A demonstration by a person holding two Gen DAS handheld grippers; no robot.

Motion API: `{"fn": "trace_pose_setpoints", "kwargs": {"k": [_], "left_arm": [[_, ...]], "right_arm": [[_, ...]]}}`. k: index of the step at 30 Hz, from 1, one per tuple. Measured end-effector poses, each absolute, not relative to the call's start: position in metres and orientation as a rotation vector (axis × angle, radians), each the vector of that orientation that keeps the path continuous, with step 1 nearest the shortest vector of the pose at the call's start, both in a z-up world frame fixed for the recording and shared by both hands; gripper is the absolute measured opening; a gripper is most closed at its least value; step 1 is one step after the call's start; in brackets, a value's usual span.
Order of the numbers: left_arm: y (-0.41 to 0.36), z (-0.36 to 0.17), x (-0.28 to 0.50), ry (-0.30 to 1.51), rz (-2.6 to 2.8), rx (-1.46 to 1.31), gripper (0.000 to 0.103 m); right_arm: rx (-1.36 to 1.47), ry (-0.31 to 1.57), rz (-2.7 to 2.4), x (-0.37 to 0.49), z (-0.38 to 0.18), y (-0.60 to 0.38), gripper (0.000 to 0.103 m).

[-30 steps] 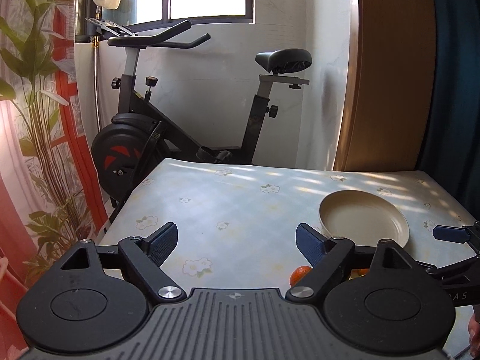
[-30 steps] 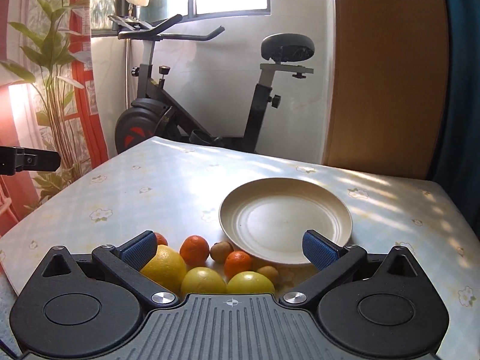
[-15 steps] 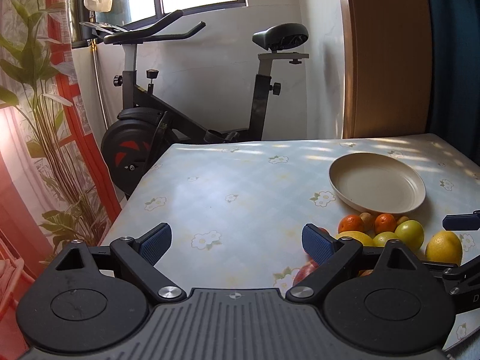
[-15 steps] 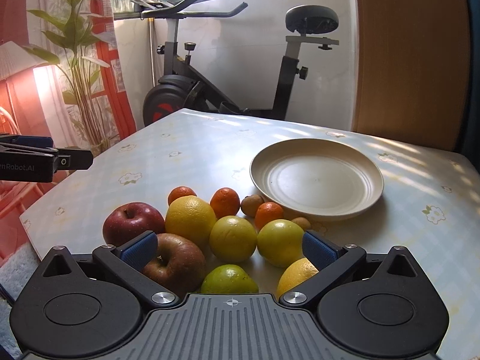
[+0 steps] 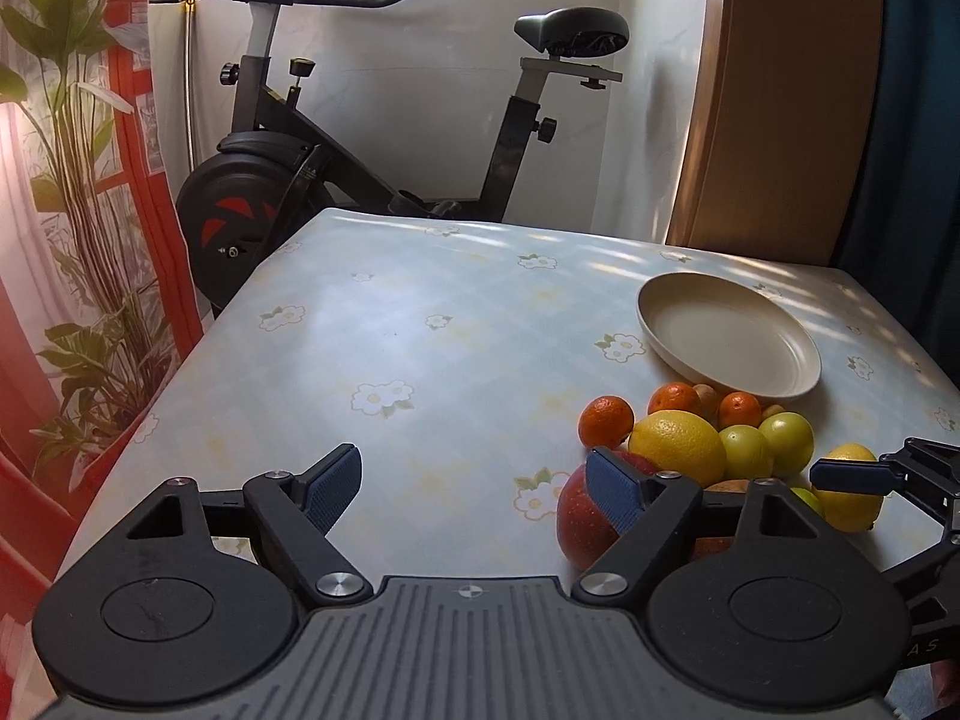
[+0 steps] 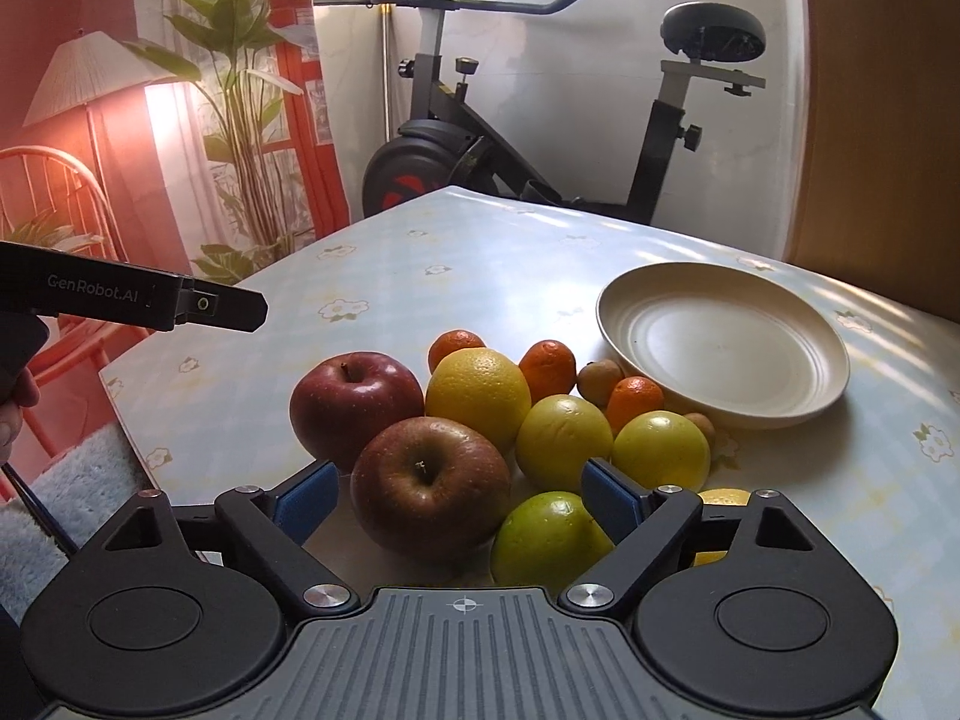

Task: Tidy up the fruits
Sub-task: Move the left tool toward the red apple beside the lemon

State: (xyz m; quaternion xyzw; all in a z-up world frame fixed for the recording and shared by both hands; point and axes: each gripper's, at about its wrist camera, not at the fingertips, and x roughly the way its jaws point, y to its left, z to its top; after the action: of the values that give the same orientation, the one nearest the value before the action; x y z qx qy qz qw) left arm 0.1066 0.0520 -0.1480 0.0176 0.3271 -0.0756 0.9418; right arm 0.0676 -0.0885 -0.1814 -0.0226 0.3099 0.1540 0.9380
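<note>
Ahead of my left gripper [image 5: 474, 483] the table [image 5: 384, 324] lies bare and passable, while my right gripper [image 6: 456, 495] faces a tight heap of fruit [image 6: 480, 396] pressed against the plate [image 6: 723, 348], whose inside is free.

The right gripper [image 6: 459, 501], fingers closing without contact, frames a brownish-red round apple [image 6: 429, 489]; a green apple [image 6: 549, 534] sits by the right finger [image 6: 609, 498], and a cream round plate [image 6: 723, 348] lies beyond on the floral bench [image 6: 480, 276].
</note>
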Motion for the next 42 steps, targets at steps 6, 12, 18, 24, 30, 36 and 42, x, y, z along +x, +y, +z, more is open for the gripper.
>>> {"fn": "trace_pose_setpoints", "kwargs": {"k": [6,12,18,24,30,36,42], "left_arm": [[0.043,-0.150,0.106,0.664,-0.187,0.056,0.078],[0.045,-0.152,0.106,0.678,-0.188,0.047,0.072],[0.047,-0.152,0.106,0.679,-0.184,0.045,0.072],[0.047,-0.152,0.105,0.679,-0.179,0.044,0.072],[0.046,-0.152,0.105,0.677,-0.188,0.045,0.072],[0.037,-0.151,0.105,0.675,-0.276,0.069,0.052],[0.032,-0.153,0.103,0.673,-0.314,0.076,0.049]], "right_arm": [[-0.073,0.641,0.349,0.069,-0.183,-0.085,0.079],[-0.103,0.643,0.373,0.073,-0.185,-0.080,0.072],[-0.122,0.652,0.389,0.076,-0.188,-0.077,0.067],[-0.130,0.657,0.390,0.077,-0.190,-0.077,0.067],[-0.136,0.665,0.395,0.078,-0.191,-0.076,0.067],[-0.170,0.665,0.390,0.072,-0.191,-0.076,0.067],[-0.141,0.650,0.378,0.070,-0.190,-0.083,0.067]]}}
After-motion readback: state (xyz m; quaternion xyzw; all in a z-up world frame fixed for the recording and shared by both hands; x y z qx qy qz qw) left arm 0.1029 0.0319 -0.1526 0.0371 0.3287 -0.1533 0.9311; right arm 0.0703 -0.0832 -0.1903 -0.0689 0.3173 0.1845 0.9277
